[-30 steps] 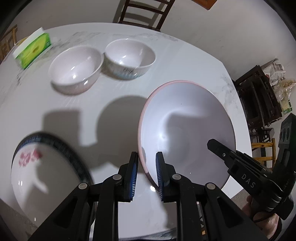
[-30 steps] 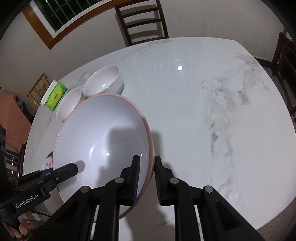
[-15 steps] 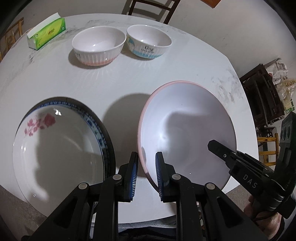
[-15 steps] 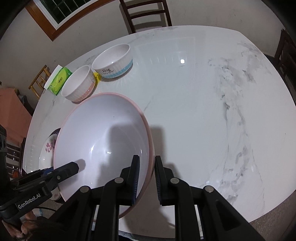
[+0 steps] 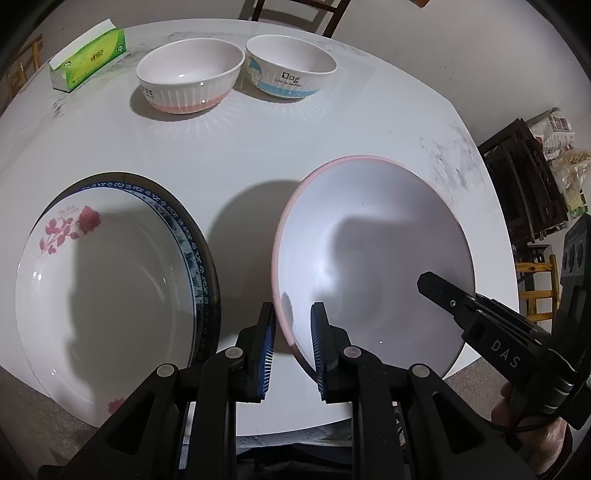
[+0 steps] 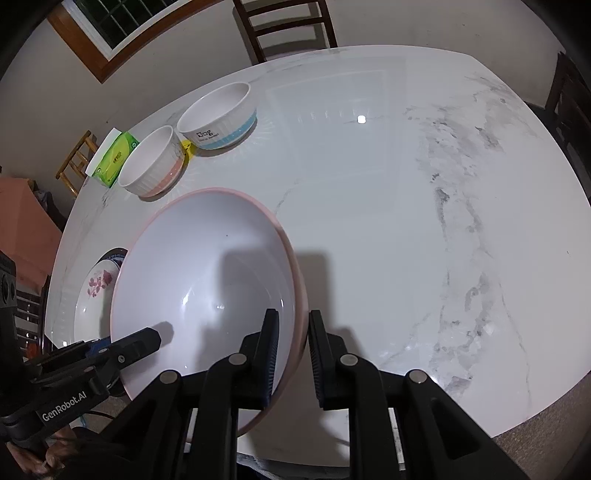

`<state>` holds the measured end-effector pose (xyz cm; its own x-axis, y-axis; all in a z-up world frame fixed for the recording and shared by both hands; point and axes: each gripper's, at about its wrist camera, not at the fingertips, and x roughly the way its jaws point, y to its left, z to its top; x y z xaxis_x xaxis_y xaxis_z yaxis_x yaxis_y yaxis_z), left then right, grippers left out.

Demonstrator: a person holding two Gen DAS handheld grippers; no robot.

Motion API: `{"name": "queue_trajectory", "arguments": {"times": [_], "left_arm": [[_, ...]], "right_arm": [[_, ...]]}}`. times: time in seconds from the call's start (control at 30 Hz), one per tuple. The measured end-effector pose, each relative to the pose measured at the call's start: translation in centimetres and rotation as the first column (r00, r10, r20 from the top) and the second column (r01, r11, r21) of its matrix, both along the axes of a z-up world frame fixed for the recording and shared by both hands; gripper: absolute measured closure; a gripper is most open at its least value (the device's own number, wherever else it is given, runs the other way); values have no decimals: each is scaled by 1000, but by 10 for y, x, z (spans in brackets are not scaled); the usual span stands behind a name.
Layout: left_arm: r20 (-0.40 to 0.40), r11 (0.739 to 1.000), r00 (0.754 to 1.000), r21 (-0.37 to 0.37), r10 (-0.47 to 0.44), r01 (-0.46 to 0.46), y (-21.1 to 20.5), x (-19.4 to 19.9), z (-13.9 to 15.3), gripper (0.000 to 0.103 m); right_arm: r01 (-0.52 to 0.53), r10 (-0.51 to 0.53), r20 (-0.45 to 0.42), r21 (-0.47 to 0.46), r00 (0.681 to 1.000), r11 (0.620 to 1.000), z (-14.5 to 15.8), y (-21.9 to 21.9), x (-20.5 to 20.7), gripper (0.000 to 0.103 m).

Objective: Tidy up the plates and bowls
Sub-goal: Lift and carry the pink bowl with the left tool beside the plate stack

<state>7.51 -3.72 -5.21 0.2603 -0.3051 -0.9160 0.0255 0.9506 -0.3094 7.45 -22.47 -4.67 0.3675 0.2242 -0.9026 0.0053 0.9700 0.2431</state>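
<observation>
A large white bowl with a pink rim [image 5: 373, 258] [image 6: 207, 280] hangs over the near part of the marble table [image 5: 258, 155] [image 6: 388, 221]. My left gripper [image 5: 292, 343] is shut on its left rim and my right gripper [image 6: 292, 350] is shut on its right rim. Left of it lies a flowered plate [image 5: 110, 288] [image 6: 96, 284] on top of a blue-rimmed plate [image 5: 184, 236]. At the far side stand a ribbed bowl with a pink base [image 5: 190, 74] [image 6: 153, 162] and a bowl with a blue band [image 5: 291, 64] [image 6: 218, 116], side by side.
A green tissue pack [image 5: 88, 55] [image 6: 114, 157] lies at the far left beside the ribbed bowl. A dark wooden chair [image 6: 288, 26] stands behind the table. Dark furniture and bags [image 5: 532, 177] crowd the right. The right half of the marble top [image 6: 443, 221] is bare.
Both grippers have carried the pink-rimmed bowl toward me and a little lower. The stacked plates have come fully into view at the left, and the two small bowls now sit farther up.
</observation>
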Motion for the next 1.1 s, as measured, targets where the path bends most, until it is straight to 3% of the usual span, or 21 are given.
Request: {"name": "queue_trajectory", "arguments": {"times": [0.73,0.9,1.1], "left_arm": [[5,1000,1000,-14,-16,16,-6,-2,-3,87],[21,1000,1000,-31,-5,6,0,-1,2,85],[64,999,998,-51,6,-3,13,-1,16,80]], "right_arm": [[26,-26,-5,30,1000,999,-3,-12,-4,83],[33,-34,18,14,999,999,3,-13,-4,72],[51,-51,56,-14,997,999,17,-20,-1,71]]}}
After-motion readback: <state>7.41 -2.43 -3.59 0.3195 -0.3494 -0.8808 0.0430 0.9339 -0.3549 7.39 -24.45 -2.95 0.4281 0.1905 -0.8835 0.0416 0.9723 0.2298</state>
